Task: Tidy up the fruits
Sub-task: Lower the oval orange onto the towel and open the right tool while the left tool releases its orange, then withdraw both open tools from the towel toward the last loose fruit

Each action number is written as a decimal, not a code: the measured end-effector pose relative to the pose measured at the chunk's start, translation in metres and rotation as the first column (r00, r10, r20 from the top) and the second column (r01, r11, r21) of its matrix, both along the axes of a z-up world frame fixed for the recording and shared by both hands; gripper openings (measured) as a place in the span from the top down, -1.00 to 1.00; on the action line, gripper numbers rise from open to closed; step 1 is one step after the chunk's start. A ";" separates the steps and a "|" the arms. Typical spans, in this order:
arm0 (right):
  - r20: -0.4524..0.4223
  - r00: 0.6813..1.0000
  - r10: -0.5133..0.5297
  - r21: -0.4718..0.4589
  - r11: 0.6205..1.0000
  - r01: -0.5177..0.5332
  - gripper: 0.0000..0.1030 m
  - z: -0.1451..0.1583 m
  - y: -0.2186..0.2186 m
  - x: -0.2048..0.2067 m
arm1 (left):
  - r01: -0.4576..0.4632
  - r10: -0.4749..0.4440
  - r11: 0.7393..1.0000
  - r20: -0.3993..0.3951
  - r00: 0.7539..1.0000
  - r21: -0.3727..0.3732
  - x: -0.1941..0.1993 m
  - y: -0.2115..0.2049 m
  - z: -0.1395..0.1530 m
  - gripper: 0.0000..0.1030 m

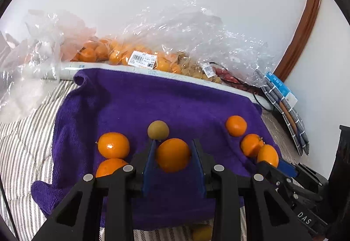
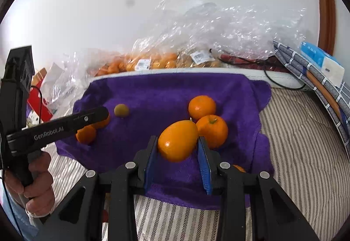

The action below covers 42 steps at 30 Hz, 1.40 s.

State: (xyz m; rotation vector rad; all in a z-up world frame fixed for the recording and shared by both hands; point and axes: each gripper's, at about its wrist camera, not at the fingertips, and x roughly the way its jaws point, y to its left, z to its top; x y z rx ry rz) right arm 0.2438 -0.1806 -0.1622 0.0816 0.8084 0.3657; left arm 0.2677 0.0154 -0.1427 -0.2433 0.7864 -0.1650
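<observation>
Bright even daylight, glare on plastic, perhaps softened fisheye edges

On the towel [image 1: 131, 105]: two oranges [image 1: 113, 145] at left, a small round fruit [image 1: 158, 130] mid, two more [image 1: 236, 125] at right; bagged fruit [image 1: 122, 55] behind.

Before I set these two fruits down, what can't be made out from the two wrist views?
- Left wrist view: a yellowish fruit at the bottom edge, half hidden by the left gripper.
- Left wrist view: barcode label on the bagged oranges, print too small to read.
- Right wrist view: an orange fruit behind the right gripper, only a sliver showing.
</observation>
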 end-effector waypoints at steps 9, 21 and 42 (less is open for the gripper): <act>-0.061 0.998 0.014 -0.012 1.000 -0.015 0.31 -0.016 0.003 0.005 | 0.009 -0.005 0.998 -0.054 0.999 0.065 0.006 -0.008 -0.017 0.39; -0.087 0.996 0.021 -0.030 0.999 -0.024 0.30 -0.023 0.006 0.006 | 0.004 -0.001 0.997 -0.048 0.999 0.071 0.004 -0.007 -0.018 0.39; 0.015 0.995 -0.101 -0.048 0.994 0.101 -0.40 0.011 -0.011 -0.022 | -0.025 0.021 0.998 0.066 0.998 0.058 -0.011 -0.006 0.006 0.10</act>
